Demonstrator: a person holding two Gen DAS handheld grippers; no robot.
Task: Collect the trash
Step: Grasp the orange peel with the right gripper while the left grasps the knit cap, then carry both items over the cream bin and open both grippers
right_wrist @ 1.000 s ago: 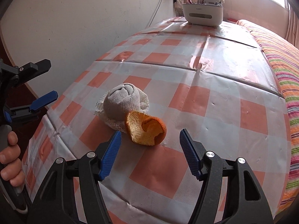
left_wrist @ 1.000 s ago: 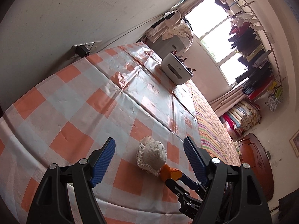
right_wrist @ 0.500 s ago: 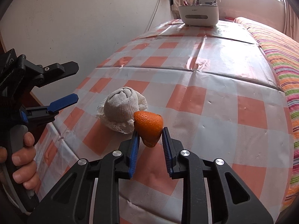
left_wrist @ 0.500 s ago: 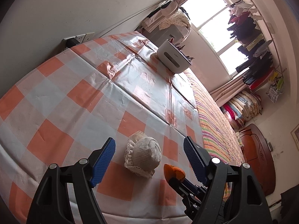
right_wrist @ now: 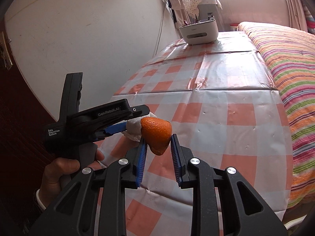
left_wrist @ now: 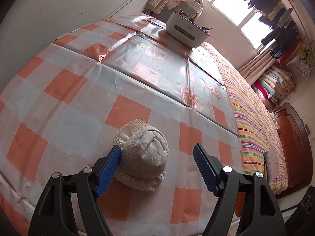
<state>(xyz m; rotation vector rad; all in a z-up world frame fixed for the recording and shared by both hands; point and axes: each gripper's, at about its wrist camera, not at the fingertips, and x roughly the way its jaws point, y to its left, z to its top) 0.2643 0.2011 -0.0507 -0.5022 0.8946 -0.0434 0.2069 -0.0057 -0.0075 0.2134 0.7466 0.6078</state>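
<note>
Your right gripper (right_wrist: 158, 143) has just closed its fingers on the orange peel (right_wrist: 156, 135) and lifted it clear of the checked tabletop (right_wrist: 226, 106), so 1 piece of trash is secured. Your left gripper (left_wrist: 157, 167) has moved in with fingers wide open around the white balled sock (left_wrist: 146, 154); 1 pad looks to touch it, with nothing gripped yet. Closing there is likely next.

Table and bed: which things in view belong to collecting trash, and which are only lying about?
For the job:
- orange peel, clamped in the right tongs
- balled white sock, between the open left tongs

Lying about:
- white caddy
- checked tablecloth
- striped blanket
</note>
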